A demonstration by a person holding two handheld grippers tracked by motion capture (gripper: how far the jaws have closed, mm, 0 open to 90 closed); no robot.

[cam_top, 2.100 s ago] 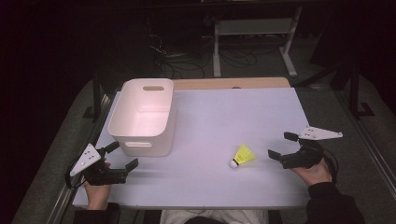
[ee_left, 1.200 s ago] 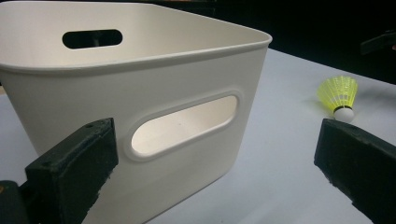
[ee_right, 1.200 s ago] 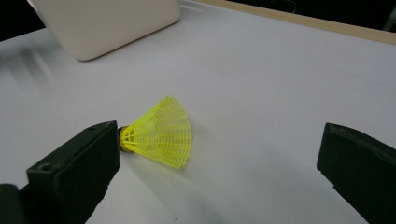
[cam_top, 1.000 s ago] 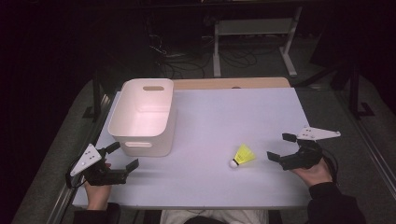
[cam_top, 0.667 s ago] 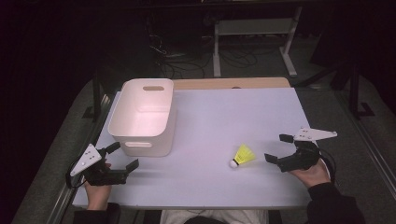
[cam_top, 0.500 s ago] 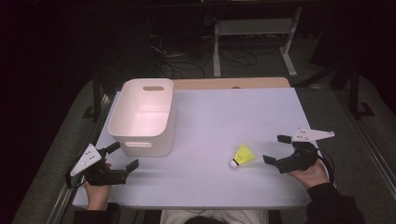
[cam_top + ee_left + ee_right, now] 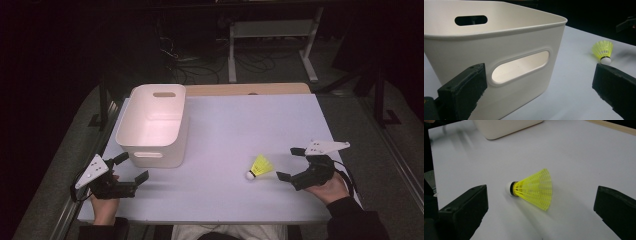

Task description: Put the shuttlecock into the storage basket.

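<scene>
**Inspector:** The right tool (image 7: 291,164) is standing with its jaws spread wide and holding nothing. Seen from the right gripper view, the shuttlecock (image 7: 533,189) is lying on its side just ahead of the jaws and centred between them, cork pointing toward the left jaw, skirt flaring toward the right.

**Assistant:** And how is it likely to be handling?

**Inspector:** I am judging it very light, so it is liable to skid or roll on the smooth bench (image 7: 250,125) at a careless nudge. The yellow mesh skirt is looking thin and springy, and a hard squeeze could be deforming it. The white cork is the firm part, though rounded and possibly slippery. I am recommending closing gently across the neck, where cork meets skirt.

**Assistant:** The other side?

**Inspector:** The left tool (image 7: 134,168) is likewise gaping and empty, facing the near wall of the white bin (image 7: 499,47) close ahead of it, with the shuttlecock well off beyond its right jaw.
</scene>
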